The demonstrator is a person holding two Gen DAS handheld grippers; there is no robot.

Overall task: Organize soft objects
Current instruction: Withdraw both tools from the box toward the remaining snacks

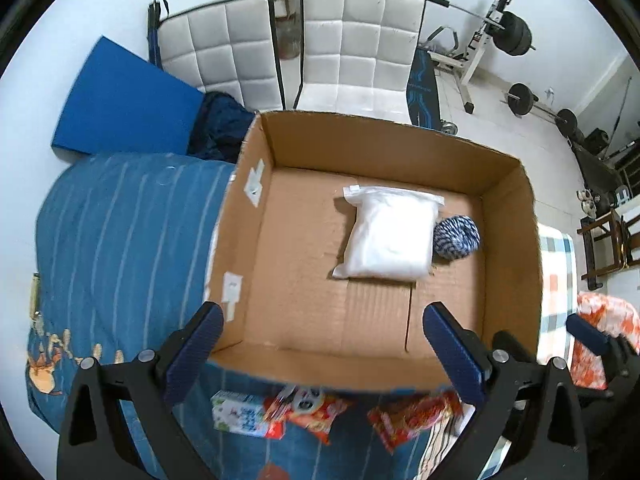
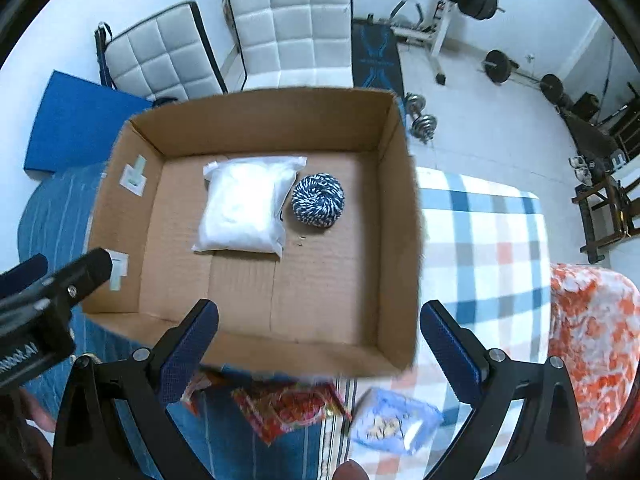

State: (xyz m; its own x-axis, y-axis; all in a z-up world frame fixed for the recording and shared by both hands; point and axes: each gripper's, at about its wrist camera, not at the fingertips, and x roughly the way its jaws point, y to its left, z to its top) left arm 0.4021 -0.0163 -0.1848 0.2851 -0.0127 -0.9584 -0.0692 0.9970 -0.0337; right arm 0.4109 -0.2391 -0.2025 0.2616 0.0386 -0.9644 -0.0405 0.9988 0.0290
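An open cardboard box (image 1: 508,240) (image 2: 396,208) stands on the bed. Inside it lie a white stuffed plastic bag (image 1: 390,234) (image 2: 244,208) and, touching its right side, a blue-and-white yarn ball (image 1: 456,238) (image 2: 318,200). My left gripper (image 1: 324,344) hovers above the box's near wall, jaws wide apart and empty. My right gripper (image 2: 320,344) hangs over the same near wall, also spread wide with nothing between its fingers. Below the box's near edge lie red snack packets (image 1: 316,412) (image 2: 288,410), a light blue-green packet (image 1: 240,414) and a pale blue packet (image 2: 394,420).
The bed carries a blue striped cover (image 1: 120,248) and a checked blanket (image 2: 484,248), with an orange-and-white cloth (image 2: 592,340) at the right. Two white padded chairs (image 1: 356,48) stand behind the box, a blue mat (image 1: 124,104) leans left, and weight equipment (image 1: 512,32) fills the far right.
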